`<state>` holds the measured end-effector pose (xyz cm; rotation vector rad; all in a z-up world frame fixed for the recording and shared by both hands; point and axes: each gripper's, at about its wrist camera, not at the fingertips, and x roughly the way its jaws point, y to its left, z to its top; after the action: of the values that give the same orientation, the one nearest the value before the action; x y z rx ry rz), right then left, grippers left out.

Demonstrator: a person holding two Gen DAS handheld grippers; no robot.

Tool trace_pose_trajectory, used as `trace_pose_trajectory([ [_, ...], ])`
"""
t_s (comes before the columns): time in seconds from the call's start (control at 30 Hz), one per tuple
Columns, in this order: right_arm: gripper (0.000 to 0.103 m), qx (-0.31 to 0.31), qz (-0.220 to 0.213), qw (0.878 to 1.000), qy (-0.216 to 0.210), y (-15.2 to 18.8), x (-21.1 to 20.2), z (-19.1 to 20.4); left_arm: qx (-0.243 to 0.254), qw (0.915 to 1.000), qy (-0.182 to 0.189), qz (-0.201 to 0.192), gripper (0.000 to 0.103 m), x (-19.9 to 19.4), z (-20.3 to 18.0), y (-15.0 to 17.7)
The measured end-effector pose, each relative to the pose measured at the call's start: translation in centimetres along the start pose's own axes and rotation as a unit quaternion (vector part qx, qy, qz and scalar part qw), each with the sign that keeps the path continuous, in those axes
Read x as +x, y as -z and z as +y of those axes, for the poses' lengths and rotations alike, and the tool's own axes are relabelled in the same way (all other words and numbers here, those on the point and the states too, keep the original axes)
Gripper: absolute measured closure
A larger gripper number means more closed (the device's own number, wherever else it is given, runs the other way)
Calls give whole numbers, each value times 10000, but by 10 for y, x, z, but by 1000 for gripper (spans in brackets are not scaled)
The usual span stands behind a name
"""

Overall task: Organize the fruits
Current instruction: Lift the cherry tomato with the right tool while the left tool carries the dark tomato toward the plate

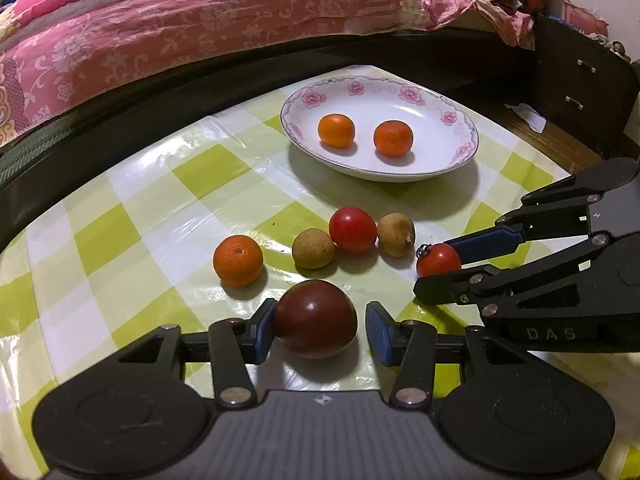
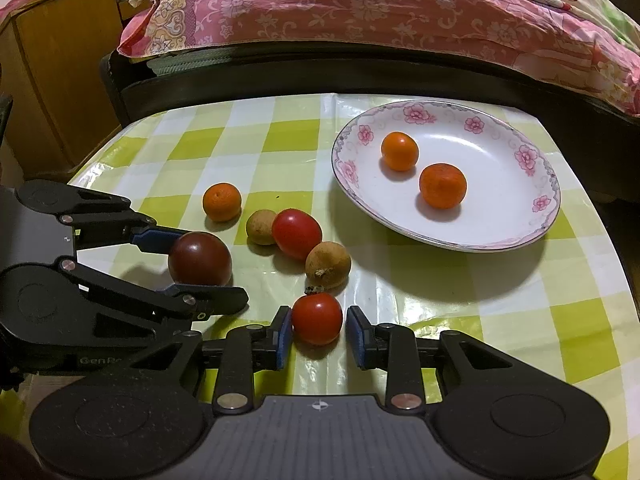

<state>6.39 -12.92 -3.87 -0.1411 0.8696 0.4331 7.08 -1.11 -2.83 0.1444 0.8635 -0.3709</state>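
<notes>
A white floral plate [image 1: 452, 160] [image 2: 516, 224] holds two small oranges [image 1: 336, 130] [image 2: 442, 185]. On the checked tablecloth lie a third orange [image 1: 237, 260] [image 2: 221, 201], two brown longans [image 1: 313, 248] [image 2: 328, 265], a red tomato [image 1: 352, 230] [image 2: 297, 233], a small red tomato [image 1: 439, 260] [image 2: 317, 318] and a dark tomato [image 1: 315, 318] [image 2: 199, 258]. My left gripper [image 1: 322, 330] [image 2: 200, 264] is open around the dark tomato, its left pad touching it. My right gripper [image 2: 318, 332] [image 1: 434, 270] is open around the small red tomato.
A bed with a pink floral quilt [image 1: 160, 32] [image 2: 360, 12] runs along the table's far edge. A dark drawer cabinet [image 1: 580, 88] stands at the right, a wooden cabinet [image 2: 52, 80] at the left.
</notes>
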Motion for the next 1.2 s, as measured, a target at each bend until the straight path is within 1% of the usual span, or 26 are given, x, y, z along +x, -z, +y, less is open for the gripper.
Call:
trace_pose_trajectory([
  [0.07, 77, -21, 27, 10000, 12, 0, 0, 0, -6, 10000, -8, 16, 49, 0, 0, -1],
  [0.17, 80, -75, 47, 10000, 40, -1, 0, 2, -106, 9999, -23, 20, 55, -1, 2, -3],
  [0.3, 80, -60, 63, 10000, 46, -2, 0, 1, -263, 9996, 24, 70, 55, 0, 6, -5],
  [0.53, 81, 51, 60, 10000, 1, -2, -2, -1, -223, 9997, 78, 70, 56, -1, 1, -6],
  [0.67, 81, 134, 29, 9999, 6, -2, -4, -3, -291, 9995, 122, 54, 56, -2, 1, -10],
  [1.0, 81, 327, -221, 9992, 86, -8, -18, -11, -379, 9990, 199, -163, 56, -9, -2, -26],
  [1.2, 80, 452, -425, 9979, 183, -15, -27, -19, -330, 9988, 164, -331, 56, -8, -6, -43],
])
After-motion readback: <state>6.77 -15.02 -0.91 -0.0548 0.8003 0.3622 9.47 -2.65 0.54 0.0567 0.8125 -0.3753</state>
